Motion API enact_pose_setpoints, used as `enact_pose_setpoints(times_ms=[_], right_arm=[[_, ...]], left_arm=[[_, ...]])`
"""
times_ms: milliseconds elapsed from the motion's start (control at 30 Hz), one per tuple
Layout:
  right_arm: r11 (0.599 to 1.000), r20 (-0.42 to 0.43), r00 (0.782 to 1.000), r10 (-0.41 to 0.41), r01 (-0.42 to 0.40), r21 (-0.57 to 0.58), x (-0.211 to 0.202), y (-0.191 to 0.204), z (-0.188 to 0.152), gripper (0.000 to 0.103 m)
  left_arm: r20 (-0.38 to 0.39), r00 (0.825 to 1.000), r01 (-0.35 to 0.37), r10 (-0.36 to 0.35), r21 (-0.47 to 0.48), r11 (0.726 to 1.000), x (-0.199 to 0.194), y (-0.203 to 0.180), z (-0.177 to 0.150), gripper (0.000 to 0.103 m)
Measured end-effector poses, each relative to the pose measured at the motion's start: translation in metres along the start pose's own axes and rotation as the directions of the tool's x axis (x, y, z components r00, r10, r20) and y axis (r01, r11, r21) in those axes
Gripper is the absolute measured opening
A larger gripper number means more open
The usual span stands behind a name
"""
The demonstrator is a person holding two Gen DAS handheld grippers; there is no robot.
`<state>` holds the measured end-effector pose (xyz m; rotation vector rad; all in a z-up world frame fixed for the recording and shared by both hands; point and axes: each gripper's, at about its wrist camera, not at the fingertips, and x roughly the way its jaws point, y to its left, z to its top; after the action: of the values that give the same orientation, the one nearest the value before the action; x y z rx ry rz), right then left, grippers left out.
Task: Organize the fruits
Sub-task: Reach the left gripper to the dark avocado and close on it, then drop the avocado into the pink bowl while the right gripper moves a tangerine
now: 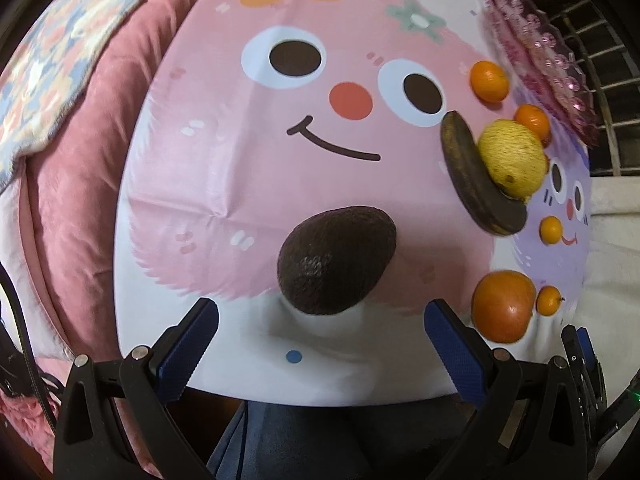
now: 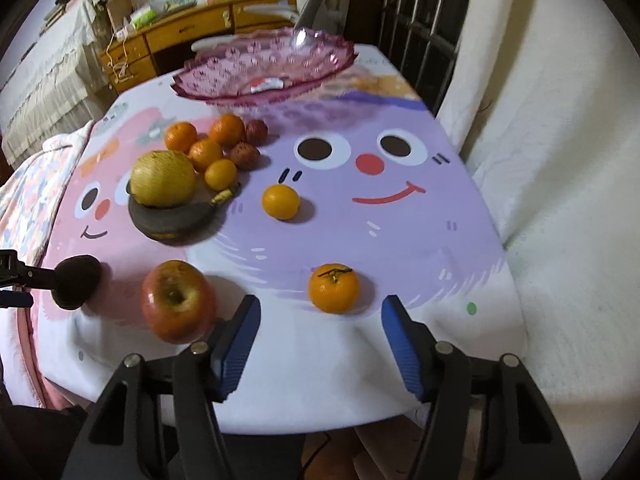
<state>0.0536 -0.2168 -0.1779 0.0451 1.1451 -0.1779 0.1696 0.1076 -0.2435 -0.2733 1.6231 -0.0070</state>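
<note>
Left wrist view: the left gripper (image 1: 320, 312) pointed down at a dark avocado (image 1: 336, 260) lying on the cartoon-printed tablecloth (image 1: 240, 168). Its jaws stood wide apart on either side of the avocado's near end, the blue pads clear of it. Beyond the avocado lay a blackened banana (image 1: 476, 184) with a yellow melon (image 1: 512, 158) resting against it. An apple (image 1: 504, 306) sat just to the right of the avocado.

In the right wrist view the right gripper (image 2: 318, 332) hung over a tangerine (image 2: 334, 288), jaws apart and nothing between the pads. The apple (image 2: 178, 300) stood between the tangerine and the avocado (image 2: 76, 282). The pink glass dish (image 2: 264, 66) stood at the far end, well beyond the avocado, and looked empty, though blur made that uncertain.
</note>
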Motion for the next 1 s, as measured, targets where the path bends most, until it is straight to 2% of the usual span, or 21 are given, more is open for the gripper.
enact_pose_setpoints(times_ms=[333,567,733,867,1000], right_arm=[[0.999,-0.139,0.99,0.036,-0.04,-0.029,0.047,-0.009,0.023,0.055],[0.997,-0.164,0.985,0.046,-0.055,-0.053,0.056,-0.006,0.027,0.048],[0.996,-0.158,0.987,0.035,-0.047,-0.071,0.06,-0.004,0.028,0.044],[0.996,-0.141,0.99,0.029,-0.04,-0.074,0.059,-0.004,0.029,0.04],[0.997,-0.124,0.992,0.004,-0.014,-0.078,0.06,-0.007,0.028,0.033]], left_arm=[[-0.061,0.998,-0.007,0.001,-0.095,0.995,0.028,0.007,0.022,0.102],[-0.08,0.997,-0.013,0.004,-0.119,0.993,0.04,0.01,0.032,0.097],[-0.085,0.996,-0.009,-0.001,-0.112,0.994,0.046,0.004,0.033,0.088],[-0.08,0.996,0.023,-0.031,-0.093,0.995,0.05,-0.003,0.036,0.074],[-0.074,0.997,0.027,-0.033,-0.078,0.997,0.052,-0.008,0.04,0.074]])
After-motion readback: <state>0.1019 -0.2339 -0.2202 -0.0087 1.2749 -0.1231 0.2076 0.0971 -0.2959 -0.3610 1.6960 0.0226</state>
